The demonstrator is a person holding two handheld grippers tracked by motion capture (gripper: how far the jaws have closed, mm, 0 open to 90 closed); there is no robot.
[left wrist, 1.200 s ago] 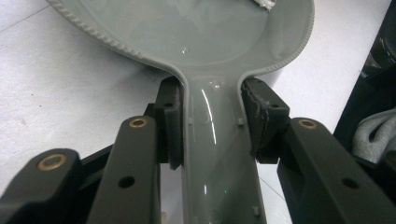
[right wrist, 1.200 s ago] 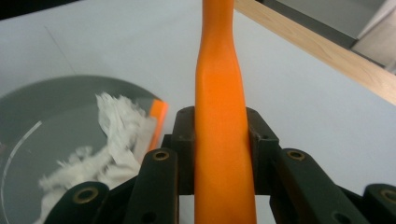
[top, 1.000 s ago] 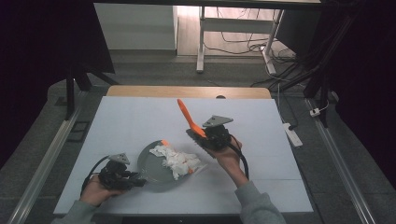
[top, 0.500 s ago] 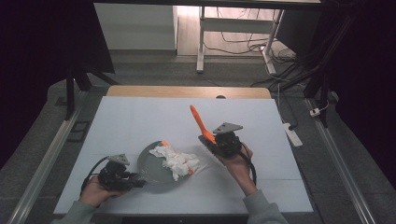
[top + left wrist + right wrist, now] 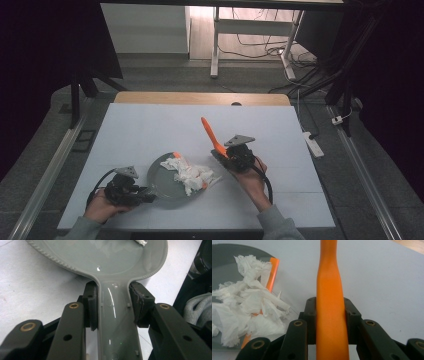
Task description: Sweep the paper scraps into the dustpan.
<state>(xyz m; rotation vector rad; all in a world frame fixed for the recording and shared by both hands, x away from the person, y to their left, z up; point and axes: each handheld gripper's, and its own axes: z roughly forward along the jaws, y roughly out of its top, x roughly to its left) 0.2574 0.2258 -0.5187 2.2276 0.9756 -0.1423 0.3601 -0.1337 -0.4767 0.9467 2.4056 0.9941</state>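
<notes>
Shifted nearer the person, the right gripper clamps an upward-tilted orange handle; the left gripper clamps the grey plate's handle.

White power strip lies on floor right of table.

Glossy grey plastic dustpan, crumpled white tissue paper (rough-edged), smooth orange handle.

One grey dustpan, one orange brush handle, one heap of crumpled white tissue, two handheld grippers, one table
</notes>
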